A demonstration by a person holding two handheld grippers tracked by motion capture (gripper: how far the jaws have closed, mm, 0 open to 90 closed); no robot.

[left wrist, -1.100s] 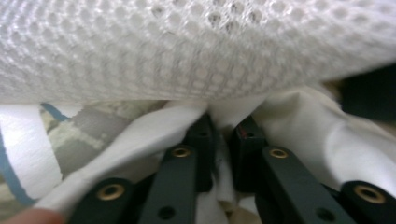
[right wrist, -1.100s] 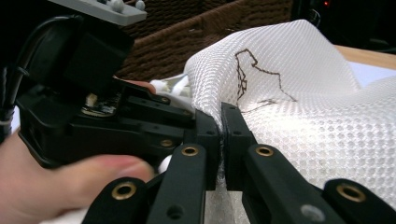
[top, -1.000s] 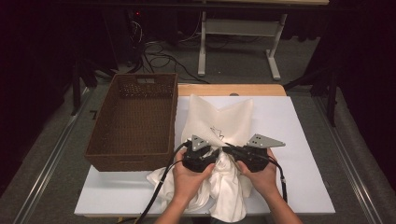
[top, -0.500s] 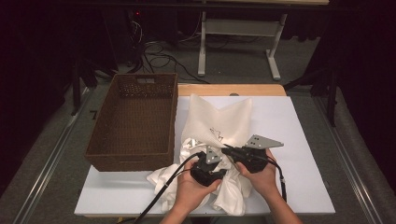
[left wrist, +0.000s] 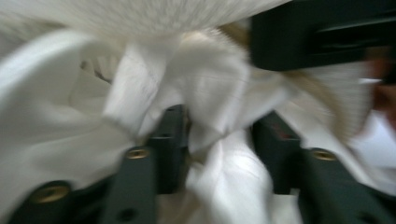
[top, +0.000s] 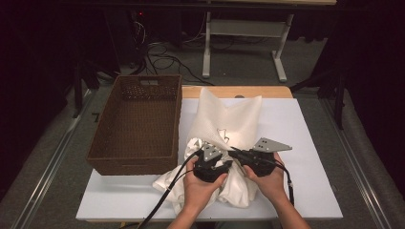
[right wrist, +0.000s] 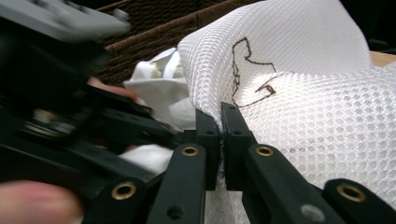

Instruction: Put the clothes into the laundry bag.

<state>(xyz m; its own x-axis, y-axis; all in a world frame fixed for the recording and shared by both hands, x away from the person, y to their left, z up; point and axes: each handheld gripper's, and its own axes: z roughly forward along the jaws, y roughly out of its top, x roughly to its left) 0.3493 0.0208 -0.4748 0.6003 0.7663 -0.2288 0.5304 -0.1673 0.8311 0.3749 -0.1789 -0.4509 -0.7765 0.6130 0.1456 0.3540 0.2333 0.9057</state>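
A white mesh bag point(top: 229, 114) lies on the white table point(top: 310, 124), its mouth toward the person. My right gripper point(top: 235, 152) is shut on the bag's edge point(right wrist: 303, 93), the mesh pinched between its pads point(right wrist: 220, 126). Crumpled white cloth point(top: 239, 188) bunches at the bag's mouth and spills toward the near edge. My left gripper point(top: 223, 163) is at that bunch. Its jaws point(left wrist: 219, 130) have just been opening and stand apart, with a fold of the cloth point(left wrist: 210, 88) loose between them. This view is blurred.
A brown wicker basket point(top: 133, 164) stands at the left of the table, close to the cloth. The right gripper's dark body point(left wrist: 322, 37) sits just beyond the left jaws. A table frame point(top: 243, 28) and cables lie on the floor behind.
My left gripper dipped toward the near edge into the cloth, then came back a little toward the bag's mouth, and the bunch changed shape. The right gripper stayed put on the mesh.
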